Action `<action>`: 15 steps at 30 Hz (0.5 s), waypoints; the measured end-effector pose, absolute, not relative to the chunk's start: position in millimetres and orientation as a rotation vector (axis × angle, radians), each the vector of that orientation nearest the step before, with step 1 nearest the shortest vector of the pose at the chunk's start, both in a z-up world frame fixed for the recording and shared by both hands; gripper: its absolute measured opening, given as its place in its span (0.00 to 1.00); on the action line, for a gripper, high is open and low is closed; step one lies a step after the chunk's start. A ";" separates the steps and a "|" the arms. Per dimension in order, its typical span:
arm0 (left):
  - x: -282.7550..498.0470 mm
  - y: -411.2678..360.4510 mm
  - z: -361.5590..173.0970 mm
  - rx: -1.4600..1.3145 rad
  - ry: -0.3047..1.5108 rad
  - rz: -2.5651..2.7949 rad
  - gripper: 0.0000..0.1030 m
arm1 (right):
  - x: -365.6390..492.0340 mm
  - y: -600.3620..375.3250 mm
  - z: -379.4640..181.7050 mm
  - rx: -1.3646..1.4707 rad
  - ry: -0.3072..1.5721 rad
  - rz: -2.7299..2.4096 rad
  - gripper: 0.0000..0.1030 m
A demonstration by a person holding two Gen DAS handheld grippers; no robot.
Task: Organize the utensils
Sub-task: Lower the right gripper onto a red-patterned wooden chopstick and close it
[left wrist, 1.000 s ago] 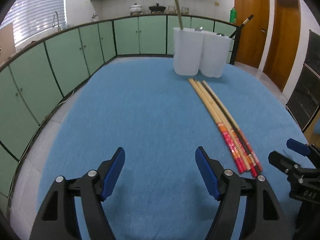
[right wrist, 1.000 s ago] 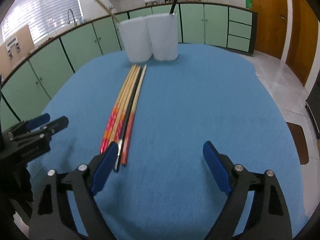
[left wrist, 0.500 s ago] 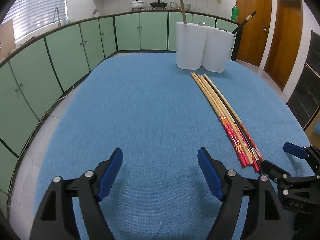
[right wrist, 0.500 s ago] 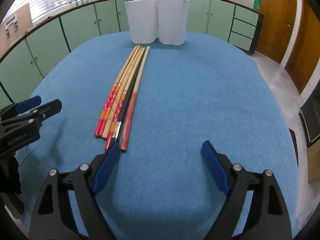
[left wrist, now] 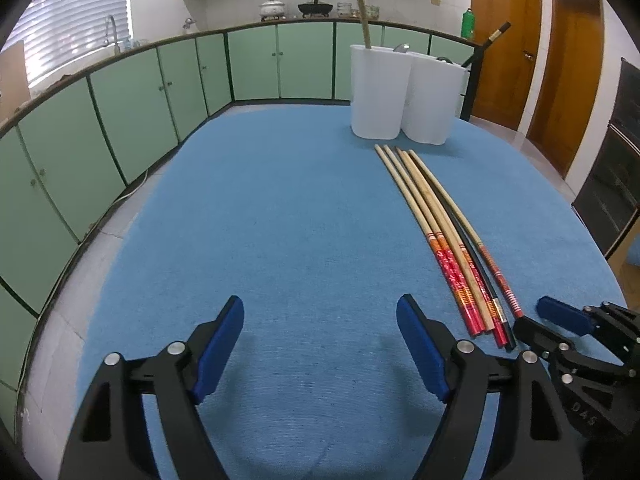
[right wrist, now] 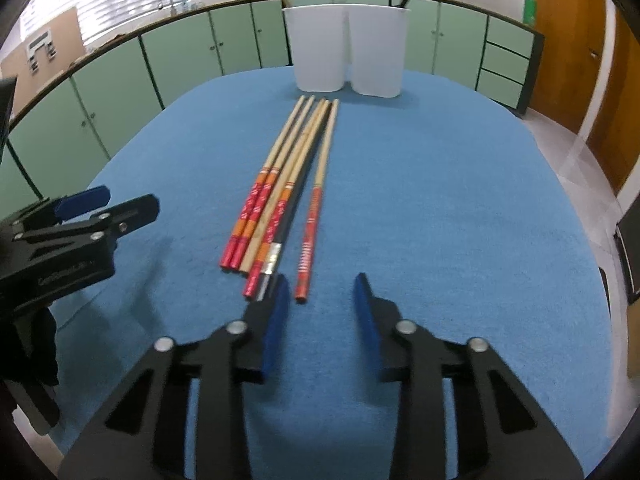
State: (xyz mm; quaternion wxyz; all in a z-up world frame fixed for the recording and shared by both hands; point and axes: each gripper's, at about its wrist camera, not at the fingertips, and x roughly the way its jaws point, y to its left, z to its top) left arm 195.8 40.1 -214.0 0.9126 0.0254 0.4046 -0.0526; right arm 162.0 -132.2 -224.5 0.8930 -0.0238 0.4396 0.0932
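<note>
- Six chopsticks lie side by side on the blue cloth, tips toward the two white tubs.
- Five are pale wood with red and orange patterned ends; one is black with a silver band.
- Each tub is smooth plastic and holds a stick standing up.
- The left gripper is spread wide and empty above the cloth.
- The right gripper is parted and empty, just short of the red ends.
</note>
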 end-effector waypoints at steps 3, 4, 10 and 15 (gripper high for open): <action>195.9 33.4 -214.8 0.056 0.844 -0.125 0.76 | 160.1 -129.4 -223.6 -0.052 0.912 0.216 0.10; 195.5 31.0 -215.0 0.056 0.845 -0.130 0.76 | 160.2 -129.7 -223.4 -0.047 0.913 0.225 0.06; 190.1 10.9 -215.6 0.061 0.852 -0.192 0.76 | 156.7 -142.5 -220.0 -0.021 0.905 0.192 0.05; 185.7 -4.8 -216.2 0.077 0.854 -0.236 0.76 | 158.2 -171.3 -220.4 0.029 0.905 0.125 0.05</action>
